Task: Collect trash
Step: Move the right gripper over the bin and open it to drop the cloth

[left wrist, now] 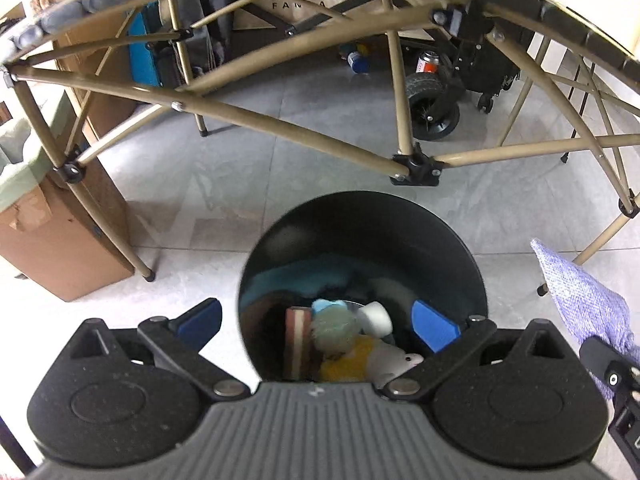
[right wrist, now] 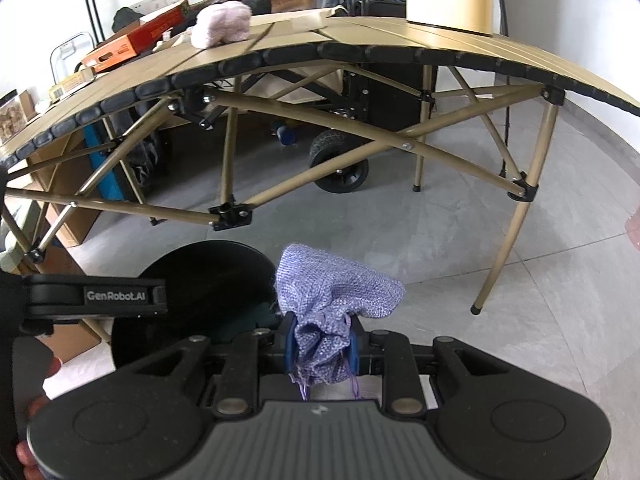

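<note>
A round black trash bin (left wrist: 452, 240) stands on the floor under my left gripper (left wrist: 318, 322), which hangs wide open over its mouth with nothing between its blue pads (left wrist: 434, 326). Inside the bin lie a pale fuzzy ball (left wrist: 334, 328), a white foam piece (left wrist: 375, 319), a yellow item (left wrist: 354, 360) and a striped block (left wrist: 298, 340). My right gripper (right wrist: 321, 346) is shut on a lilac knitted pouch (right wrist: 332, 292), just right of the bin (right wrist: 208, 268). The pouch (left wrist: 580, 296) also shows at the right edge of the left wrist view.
A tan folding table (right wrist: 360, 36) with crossed legs spans the back, with a pink fluffy item (right wrist: 222, 24) and boxes on top. Cardboard boxes (left wrist: 60, 248) stand left of the bin. A black wheeled cart (left wrist: 436, 108) sits under the table. Grey tiled floor (right wrist: 460, 248) surrounds the bin.
</note>
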`<state>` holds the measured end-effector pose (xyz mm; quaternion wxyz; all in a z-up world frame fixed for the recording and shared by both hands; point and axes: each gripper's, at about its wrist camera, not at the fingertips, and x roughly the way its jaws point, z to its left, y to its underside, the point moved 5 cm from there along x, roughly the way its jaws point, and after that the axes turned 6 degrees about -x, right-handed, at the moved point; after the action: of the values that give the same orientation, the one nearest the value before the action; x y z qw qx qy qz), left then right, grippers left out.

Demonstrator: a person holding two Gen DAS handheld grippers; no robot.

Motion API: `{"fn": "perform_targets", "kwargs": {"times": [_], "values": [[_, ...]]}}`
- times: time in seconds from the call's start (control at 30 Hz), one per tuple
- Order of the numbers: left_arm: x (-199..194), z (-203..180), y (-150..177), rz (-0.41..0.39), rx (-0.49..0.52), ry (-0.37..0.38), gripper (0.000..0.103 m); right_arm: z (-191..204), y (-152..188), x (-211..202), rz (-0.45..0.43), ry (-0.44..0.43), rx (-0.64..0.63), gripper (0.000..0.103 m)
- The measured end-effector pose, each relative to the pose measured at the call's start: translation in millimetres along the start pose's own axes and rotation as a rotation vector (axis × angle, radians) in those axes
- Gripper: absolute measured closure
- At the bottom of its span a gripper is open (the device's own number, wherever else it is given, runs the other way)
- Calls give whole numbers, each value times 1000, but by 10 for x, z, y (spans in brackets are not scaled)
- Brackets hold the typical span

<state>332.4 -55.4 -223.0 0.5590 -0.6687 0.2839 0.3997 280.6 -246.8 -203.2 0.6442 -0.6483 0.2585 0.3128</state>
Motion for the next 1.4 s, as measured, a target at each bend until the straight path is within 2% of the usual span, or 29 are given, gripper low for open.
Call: {"fn": "perform_targets", "kwargs": {"times": [0.3, 0.53, 0.97, 1.23, 1.4], "values": [[-182, 305, -57, -8, -17, -42, 0, 256, -64, 18, -13, -47, -33, 80], [-357, 502, -93, -47, 1, -89, 0, 487, -123, 65, -17, -100, -50, 80], [-344, 1116, -124, -35, -63, -191, 0, 1030, -199, 312, 8, -171, -92, 80], [-300, 1300, -98, -13, -82, -231, 0, 1300, -176, 604, 52, -172, -103, 80], [-268, 1326, -84, -3, -88, -238, 0, 1319, -143, 722, 79, -158, -95, 80]]}}
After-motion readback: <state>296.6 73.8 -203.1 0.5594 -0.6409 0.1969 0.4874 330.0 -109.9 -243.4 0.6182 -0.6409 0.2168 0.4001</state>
